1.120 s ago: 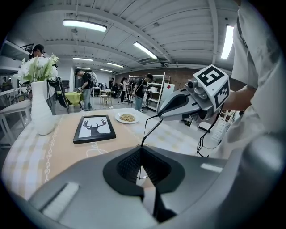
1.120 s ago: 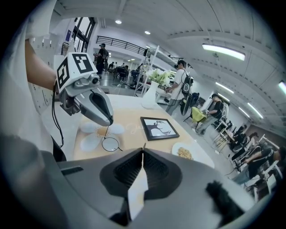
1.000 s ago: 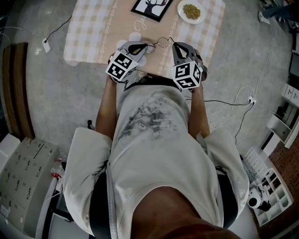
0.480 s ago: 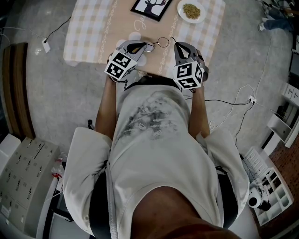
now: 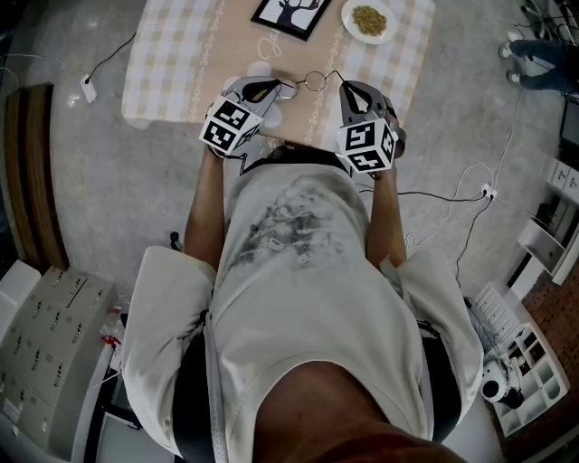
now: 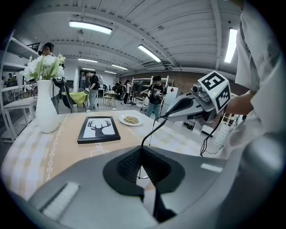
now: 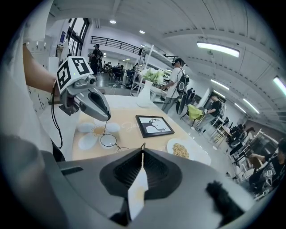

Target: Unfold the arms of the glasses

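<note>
Little has shifted since a second ago: the glasses (image 5: 314, 82) hang in the same spot, strung between our two grippers above the near edge of the table (image 5: 172, 63).

Nearest us, our white shirt (image 5: 308, 271) fills the lower head view, and the marker cubes and gripper bodies cover both hands there. On the checked cloth just under the glasses lies a white flower-shaped mat (image 7: 88, 141). Farther along the table's middle lies a framed deer picture (image 5: 289, 16), with a plate (image 5: 369, 20) of food to its right. A white vase (image 6: 44, 107) of flowers stands at the far left. Beyond the table, people stand about the hall.

The left gripper (image 6: 142, 150) has its jaws pressed together on the thin wire at the glasses' left end, and a lens dangles just below its tip. The right gripper (image 7: 143, 147) is likewise pinched all but closed, on the slim arm at the right end. That arm runs in a dark line from one gripper to the other.
</note>
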A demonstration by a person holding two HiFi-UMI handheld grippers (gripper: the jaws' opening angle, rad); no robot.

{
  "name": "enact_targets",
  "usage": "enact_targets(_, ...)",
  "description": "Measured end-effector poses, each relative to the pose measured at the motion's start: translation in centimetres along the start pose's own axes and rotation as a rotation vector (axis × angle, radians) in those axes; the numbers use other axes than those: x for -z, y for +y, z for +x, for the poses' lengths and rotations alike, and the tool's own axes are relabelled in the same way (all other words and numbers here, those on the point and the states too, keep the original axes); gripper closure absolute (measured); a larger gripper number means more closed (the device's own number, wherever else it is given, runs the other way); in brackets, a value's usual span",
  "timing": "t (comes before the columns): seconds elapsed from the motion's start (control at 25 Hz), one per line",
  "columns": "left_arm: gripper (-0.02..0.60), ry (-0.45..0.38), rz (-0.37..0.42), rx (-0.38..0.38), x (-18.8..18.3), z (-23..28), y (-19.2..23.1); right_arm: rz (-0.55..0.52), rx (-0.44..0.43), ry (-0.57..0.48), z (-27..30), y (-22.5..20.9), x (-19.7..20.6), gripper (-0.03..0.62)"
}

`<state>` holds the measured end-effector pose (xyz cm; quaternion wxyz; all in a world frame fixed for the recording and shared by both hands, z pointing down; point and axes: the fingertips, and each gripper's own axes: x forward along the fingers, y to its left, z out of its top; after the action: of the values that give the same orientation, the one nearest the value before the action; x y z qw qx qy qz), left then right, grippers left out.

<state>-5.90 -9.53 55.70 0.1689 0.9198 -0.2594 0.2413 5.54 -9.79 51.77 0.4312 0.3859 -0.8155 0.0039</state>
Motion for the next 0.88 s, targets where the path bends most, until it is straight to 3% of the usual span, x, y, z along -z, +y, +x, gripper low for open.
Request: enact_targets(0.88, 0.572, -0.011, -0.013, -0.024, -0.2, 0.1, 0.0, 0.061, 0.015, 0.005, -0.3, -0.8, 1.4, 0.572)
